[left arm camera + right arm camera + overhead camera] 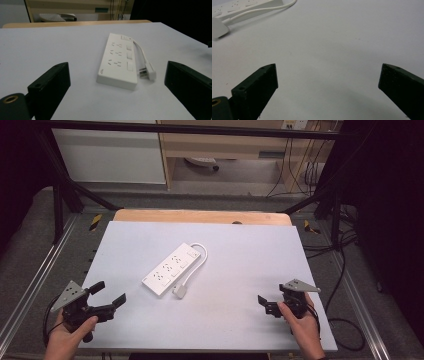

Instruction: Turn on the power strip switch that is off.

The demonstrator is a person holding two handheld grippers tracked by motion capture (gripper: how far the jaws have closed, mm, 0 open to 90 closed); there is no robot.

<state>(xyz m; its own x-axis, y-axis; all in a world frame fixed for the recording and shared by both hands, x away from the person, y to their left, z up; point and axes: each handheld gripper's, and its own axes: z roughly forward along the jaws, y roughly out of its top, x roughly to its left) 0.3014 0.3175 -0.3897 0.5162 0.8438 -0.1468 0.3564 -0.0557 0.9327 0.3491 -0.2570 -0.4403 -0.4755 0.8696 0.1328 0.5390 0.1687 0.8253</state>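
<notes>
A white power strip (167,269) lay at the table (240,320) centre, its plug (180,291) just beside it. The left gripper (109,293) and right gripper (265,304) were held near the front corners, jaws spread, nothing pinched.

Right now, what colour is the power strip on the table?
White, cable and plug included; the power strip shows best in the left gripper view.

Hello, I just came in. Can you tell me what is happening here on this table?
A person holds a gripper in each hand over a white table. The left gripper and the right gripper are both open and hold nothing. In the middle of the table lies a white power strip. Its cord loops back along one side, and the plug rests on the table beside the strip's near end. Nothing touches the strip.
</notes>
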